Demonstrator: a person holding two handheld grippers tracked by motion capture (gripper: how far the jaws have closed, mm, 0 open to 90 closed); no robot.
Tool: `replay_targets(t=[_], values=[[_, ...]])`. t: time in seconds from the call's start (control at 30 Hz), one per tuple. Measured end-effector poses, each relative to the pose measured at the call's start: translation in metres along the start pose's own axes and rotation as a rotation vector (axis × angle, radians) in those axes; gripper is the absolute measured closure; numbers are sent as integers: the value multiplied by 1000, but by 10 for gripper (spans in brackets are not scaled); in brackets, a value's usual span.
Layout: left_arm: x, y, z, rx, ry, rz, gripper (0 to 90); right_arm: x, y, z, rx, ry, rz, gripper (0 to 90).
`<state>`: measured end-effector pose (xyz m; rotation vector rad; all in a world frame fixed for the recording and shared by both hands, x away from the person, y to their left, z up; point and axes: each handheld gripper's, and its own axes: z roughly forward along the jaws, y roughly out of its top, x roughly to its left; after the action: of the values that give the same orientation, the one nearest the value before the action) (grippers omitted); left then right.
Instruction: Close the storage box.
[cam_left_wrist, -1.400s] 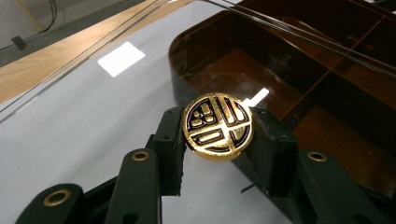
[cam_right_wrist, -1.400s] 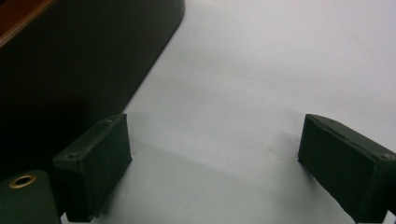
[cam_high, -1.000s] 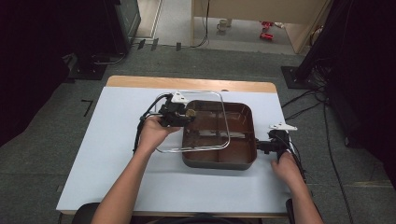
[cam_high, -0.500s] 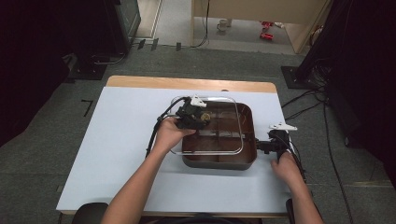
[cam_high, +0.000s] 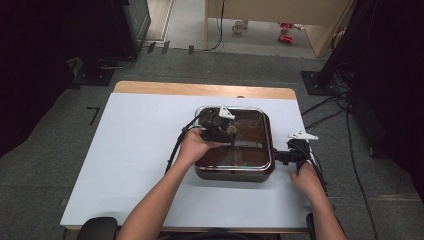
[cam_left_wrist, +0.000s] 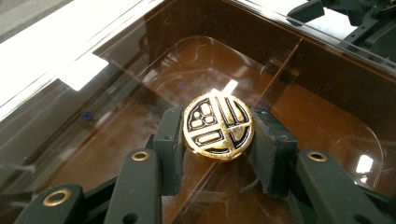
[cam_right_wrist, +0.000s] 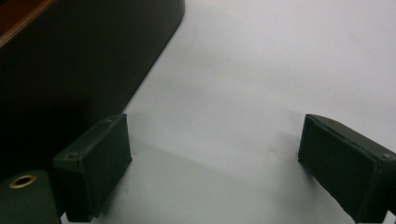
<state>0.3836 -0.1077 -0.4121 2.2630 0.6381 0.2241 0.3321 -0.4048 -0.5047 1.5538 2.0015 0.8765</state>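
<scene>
A dark brown square pan (cam_high: 234, 174) stands on the white table, right of centre. Its glass lid (cam_high: 252, 147) lies over the pan, with a round gold knob (cam_high: 231, 131) in the middle. My left gripper (cam_high: 226, 131) is shut on that knob. In the left gripper view the two black pads squeeze the gold knob (cam_left_wrist: 218, 116) from both sides, and the left gripper (cam_left_wrist: 219, 142) hangs over the brown pan floor seen through the glass lid (cam_left_wrist: 116, 84). My right gripper (cam_high: 281, 156) sits by the pan's right side. The right gripper (cam_right_wrist: 217, 135) is open over bare table, beside the pan wall (cam_right_wrist: 70, 56).
The white tabletop (cam_high: 135, 150) stretches wide to the left of the pan, with a wooden strip (cam_high: 200, 90) along its far edge. Cables trail from both grippers. Dark equipment and cables stand on the floor around the table.
My left gripper has carried the glass lid rightward from beside the pan and lowered it over the pan. The right gripper has stayed put.
</scene>
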Motion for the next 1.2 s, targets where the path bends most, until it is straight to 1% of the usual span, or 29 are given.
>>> replay_targets(t=[0.07, 0.1, 0.2, 0.23, 0.3, 0.33, 0.4, 0.53, 0.77, 0.8, 0.83, 0.87, 0.93, 1.0, 1.07, 1.1, 1.13, 1.17, 1.2], values=[[-4, 1, 3, 5, 3, 9, 588, 0, 0, 0, 0, 0, 0, 87], [-8, 2, 5, 17, 3, 26, 588, 0, 0, 0, 0, 1, -2, 87], [-12, 2, 9, 27, -3, 26, 587, 0, 0, 0, 1, 0, -1, 87], [-13, 2, 10, 28, 2, 27, 587, 0, 0, 0, 1, 0, 0, 87], [-13, 2, 10, 25, 5, 19, 587, 0, 0, 0, 1, 0, 0, 87], [-13, 2, 11, 32, 18, 23, 587, 0, 0, 0, 1, 0, 0, 87], [-14, 1, 12, 36, 24, 29, 586, 0, 0, 0, 2, 0, -2, 87], [-13, 1, 13, 27, 20, 23, 584, 0, 0, 0, 2, 0, -2, 87], [-11, 0, 12, 22, -1, 16, 575, 0, 0, 0, 1, 0, -1, 87], [-10, 0, 11, 11, -14, 7, 567, 0, 0, 0, 1, 0, -1, 87], [-6, 0, 8, -16, -39, -19, 530, 0, 0, 0, 1, 0, -1, 87], [-6, 0, 8, -16, -39, -19, 514, 0, 0, 0, 1, 0, -1, 87], [-1, 1, 4, -24, -59, -39, 471, 0, 0, 0, 0, 0, -2, 87], [0, 1, 2, -26, -63, -43, 454, 0, 0, 0, -1, 0, 0, 87], [3, 2, -1, -25, -71, -47, 393, 0, 0, 0, -2, 1, 0, 87], [4, 2, -2, -29, -77, -52, 393, 0, 0, 0, -2, 1, 0, 87], [5, 2, -5, -31, -80, -62, 371, 0, 0, 0, -2, 1, 1, 87], [5, 2, -5, -31, -80, -62, 365, 0, 0, 0, -2, 1, 1, 87], [4, 2, -6, -24, -59, -59, 365, 0, 0, 0, -1, 1, 1, 87]])
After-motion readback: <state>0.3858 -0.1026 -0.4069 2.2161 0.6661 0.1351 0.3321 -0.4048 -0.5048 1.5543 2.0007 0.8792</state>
